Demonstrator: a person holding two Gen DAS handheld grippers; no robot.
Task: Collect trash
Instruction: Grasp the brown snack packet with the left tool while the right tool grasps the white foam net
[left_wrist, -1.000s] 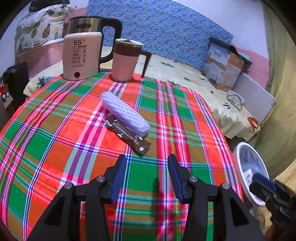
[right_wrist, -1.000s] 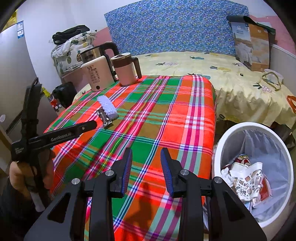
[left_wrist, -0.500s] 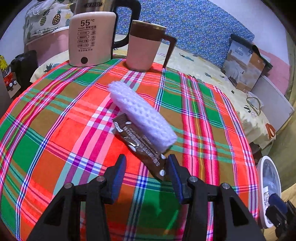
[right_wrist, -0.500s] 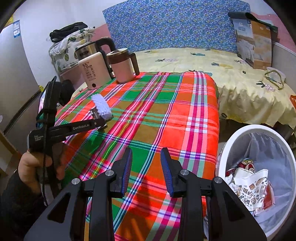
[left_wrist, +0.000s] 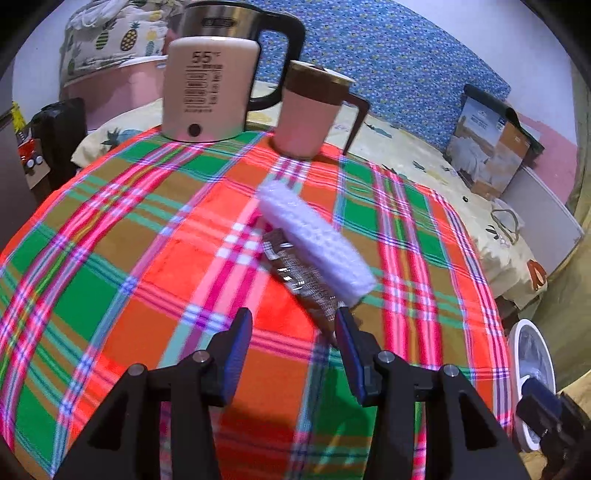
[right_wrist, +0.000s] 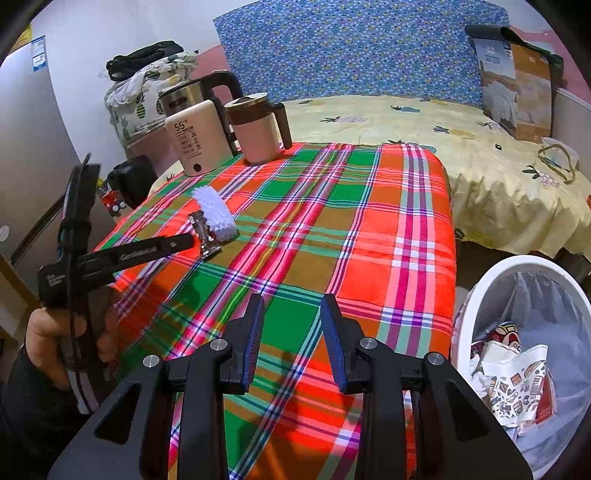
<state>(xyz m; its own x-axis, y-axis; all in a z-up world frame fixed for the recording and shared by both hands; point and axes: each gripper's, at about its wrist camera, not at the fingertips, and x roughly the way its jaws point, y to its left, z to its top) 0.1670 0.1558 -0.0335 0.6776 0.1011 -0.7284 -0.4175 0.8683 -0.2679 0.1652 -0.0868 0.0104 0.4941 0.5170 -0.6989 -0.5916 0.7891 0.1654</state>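
A brown snack wrapper (left_wrist: 299, 280) lies on the plaid tablecloth (left_wrist: 147, 258), and a white foam net sleeve (left_wrist: 314, 243) rests partly on top of it. My left gripper (left_wrist: 293, 326) is open just in front of them, the wrapper's near end reaching its right fingertip (left_wrist: 345, 328). From the right wrist view, the left gripper (right_wrist: 186, 242) points at the wrapper (right_wrist: 205, 236) and foam sleeve (right_wrist: 216, 212), held by a hand (right_wrist: 48, 339). My right gripper (right_wrist: 293, 321) hovers open and empty over the table's near edge. A white bin (right_wrist: 480, 280) with paper trash stands at the lower right.
A cream kettle (left_wrist: 207, 85) and a pink mug (left_wrist: 314, 114) stand at the table's far edge, behind the trash. A bed with a yellow sheet (right_wrist: 480, 155) and a cardboard bag (right_wrist: 517, 85) lie beyond. The bin (left_wrist: 532, 369) sits off the table's right side.
My left gripper has moved forward and slightly down toward the wrapper and foam sleeve, which now sit right at its fingertips. The right gripper has stayed put.
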